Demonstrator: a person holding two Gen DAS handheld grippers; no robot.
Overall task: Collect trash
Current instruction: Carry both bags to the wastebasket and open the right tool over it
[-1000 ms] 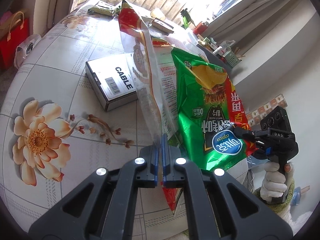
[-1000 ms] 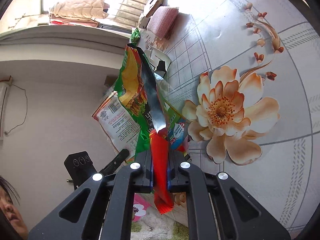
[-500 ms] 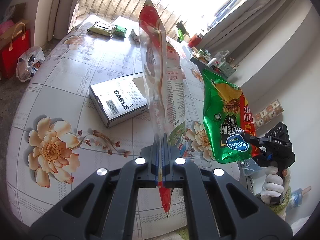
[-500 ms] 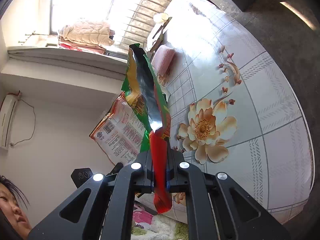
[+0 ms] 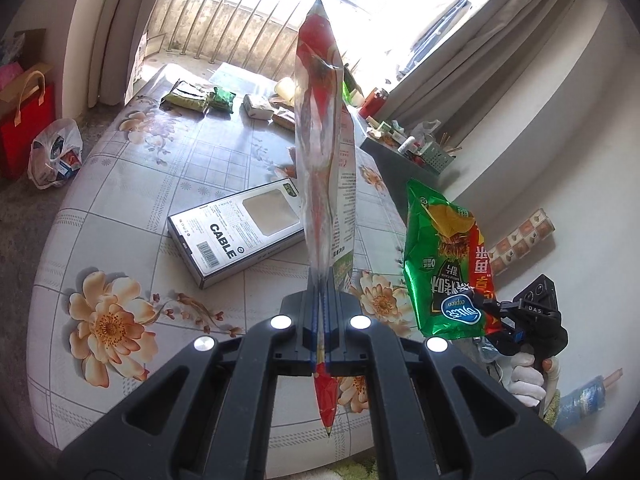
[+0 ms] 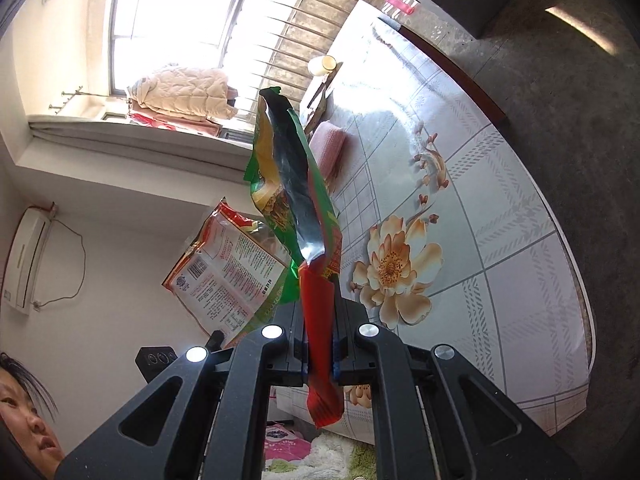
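Note:
My left gripper (image 5: 320, 344) is shut on a tall red-and-white snack wrapper (image 5: 324, 152), which stands edge-on above the flowered table (image 5: 120, 208). In the right wrist view the same wrapper (image 6: 224, 276) shows its printed back at the left. My right gripper (image 6: 320, 344) is shut on an empty green-and-red chip bag (image 6: 292, 184), its silver inside showing. From the left wrist view, that chip bag (image 5: 444, 264) hangs off the table's right side, pinched by the right gripper (image 5: 490, 310) in a white-gloved hand (image 5: 528, 384).
A white box marked CABLE (image 5: 236, 228) lies on the table. Green snack packs (image 5: 200, 98) and small boxes sit at the far end. A pink cloth (image 6: 330, 148) and a cup (image 6: 322, 65) rest near the window. A red bag (image 5: 24, 124) and a plastic bag (image 5: 56, 154) stand on the floor.
Both wrappers have lifted higher off the table. The chip bag has moved right, away from the red-and-white wrapper and past the table's edge. Both grips have held.

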